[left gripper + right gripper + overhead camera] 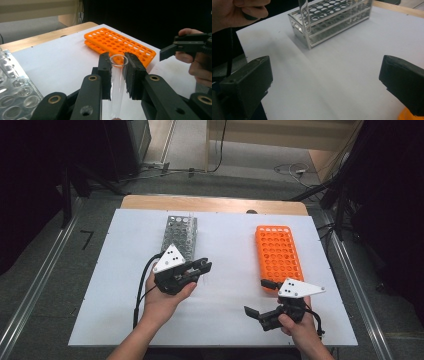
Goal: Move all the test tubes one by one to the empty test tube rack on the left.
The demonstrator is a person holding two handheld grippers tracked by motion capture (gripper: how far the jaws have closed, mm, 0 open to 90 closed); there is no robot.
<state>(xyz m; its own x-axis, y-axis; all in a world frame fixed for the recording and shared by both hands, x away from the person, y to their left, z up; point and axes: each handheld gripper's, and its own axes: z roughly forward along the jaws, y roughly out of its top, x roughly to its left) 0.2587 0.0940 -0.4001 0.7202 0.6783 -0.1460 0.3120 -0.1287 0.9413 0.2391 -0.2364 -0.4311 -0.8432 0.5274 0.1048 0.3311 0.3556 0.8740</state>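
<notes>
Glass tube: we see a clear test tube (117,82) pinched between the pads of the left gripper (119,62), its open rim towards the orange rack.
Left gripper: in the high view we find it (202,266) held over the white board just beside the near end of the metal rack, jaws clamped on the tube.
Right gripper: its jaws stand wide with nothing between them (324,82); in the high view it (255,300) sits near the board's front edge, just beside the orange rack's near end.
Metal rack: we see the silvery rack (180,234) on the left half of the board, clear tubes standing in it (332,20).
Orange rack: it (276,251) lies on the right half, well apart from the metal one.
Open room: we read a broad bare strip of white board (225,250) between the two racks and between the two grippers.
Edges: the board stops short of the wooden table edge (210,204) at the far side; bare margin runs along its left side.
</notes>
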